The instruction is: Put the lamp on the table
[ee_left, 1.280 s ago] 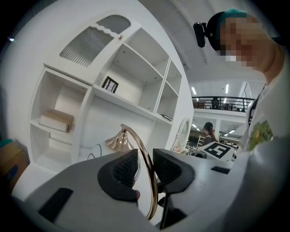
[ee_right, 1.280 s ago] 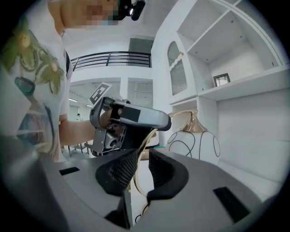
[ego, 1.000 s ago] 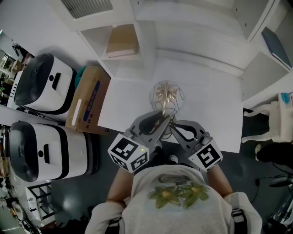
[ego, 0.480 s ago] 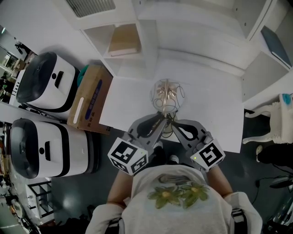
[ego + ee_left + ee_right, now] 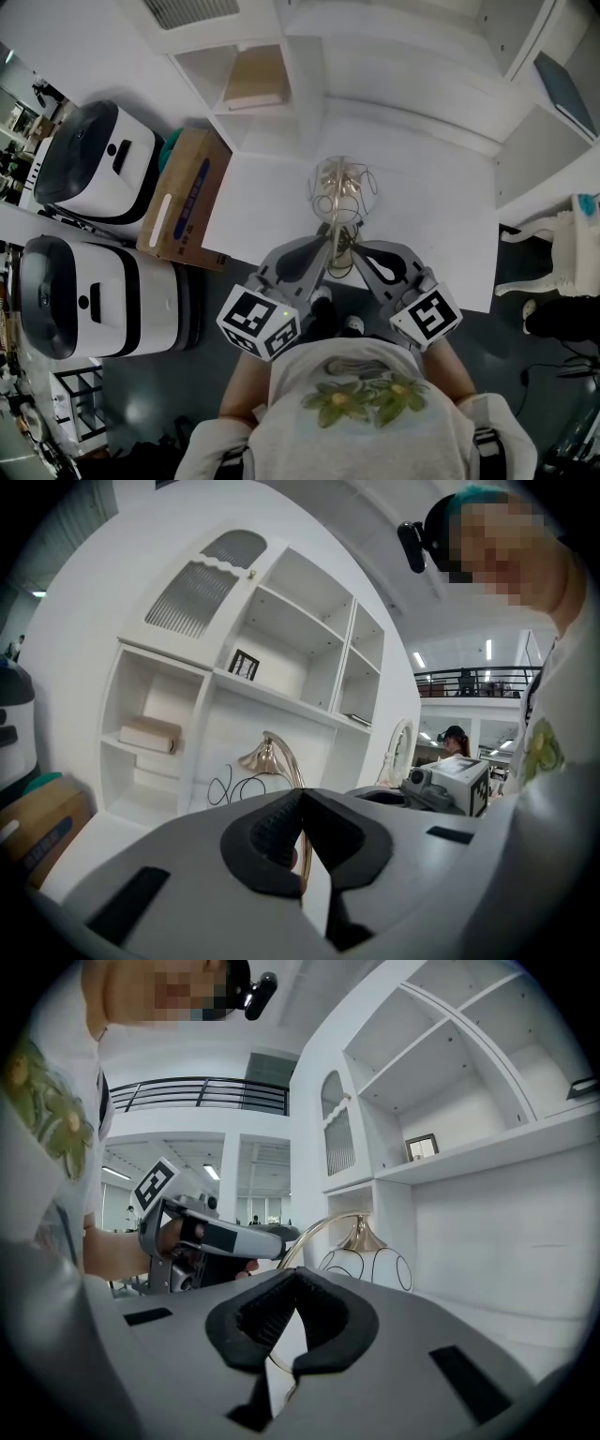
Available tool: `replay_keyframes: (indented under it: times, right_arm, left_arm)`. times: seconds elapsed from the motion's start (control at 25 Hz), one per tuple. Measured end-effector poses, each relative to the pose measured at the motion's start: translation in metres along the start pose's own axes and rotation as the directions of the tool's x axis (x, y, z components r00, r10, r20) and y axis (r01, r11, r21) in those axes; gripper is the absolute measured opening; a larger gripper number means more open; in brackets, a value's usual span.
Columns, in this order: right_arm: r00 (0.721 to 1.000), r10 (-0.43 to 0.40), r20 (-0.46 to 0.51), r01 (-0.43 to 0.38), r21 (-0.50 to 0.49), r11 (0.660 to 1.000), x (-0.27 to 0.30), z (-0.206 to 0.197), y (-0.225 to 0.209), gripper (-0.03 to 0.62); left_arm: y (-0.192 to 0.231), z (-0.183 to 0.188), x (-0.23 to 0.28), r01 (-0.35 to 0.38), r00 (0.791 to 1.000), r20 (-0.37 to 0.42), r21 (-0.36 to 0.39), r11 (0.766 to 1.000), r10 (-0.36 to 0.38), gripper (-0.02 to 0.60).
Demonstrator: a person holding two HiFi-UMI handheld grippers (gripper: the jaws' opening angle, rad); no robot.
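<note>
The head view looked steeply down from above the bench [image 5: 272,202]. Each gripper view sat close behind its own fingers [image 5: 270,841], facing the white shelves [image 5: 291,630] from low down. All three views shared the lamp [image 5: 339,192].

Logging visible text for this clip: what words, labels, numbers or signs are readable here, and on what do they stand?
No text in these pictures can be read.
Cardboard box: blue print along its side, too blurred to read.
Marker cubes: square coded patterns only, no letters or numbers.
Small frame on the shelf: contents too small to tell.
</note>
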State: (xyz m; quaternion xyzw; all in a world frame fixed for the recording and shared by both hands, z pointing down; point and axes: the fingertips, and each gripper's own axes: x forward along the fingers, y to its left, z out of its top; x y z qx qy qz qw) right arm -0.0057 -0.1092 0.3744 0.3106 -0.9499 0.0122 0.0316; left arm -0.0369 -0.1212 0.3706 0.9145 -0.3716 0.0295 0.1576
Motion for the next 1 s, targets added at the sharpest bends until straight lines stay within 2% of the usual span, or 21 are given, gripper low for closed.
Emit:
replay_keyframes:
  times: [0.44, 1.0]
  right_arm:
    - [1.000, 0.003, -0.010, -0.002, 0.005, 1.000, 0.000, -0.003, 0.003, 0.031]
    - [0.999, 0.023, -0.024, -0.023, -0.003, 1.000, 0.003, -0.005, 0.007, 0.031]
  left_arm:
    - [0.005, -0.008, -0.011, -0.053, 0.999, -0.012, -0.014, 0.998, 0.053, 0.029]
    - [0.004, -0.013, -0.013, -0.057, 0.998, -0.029, -0.017, 0.998, 0.057, 0.029]
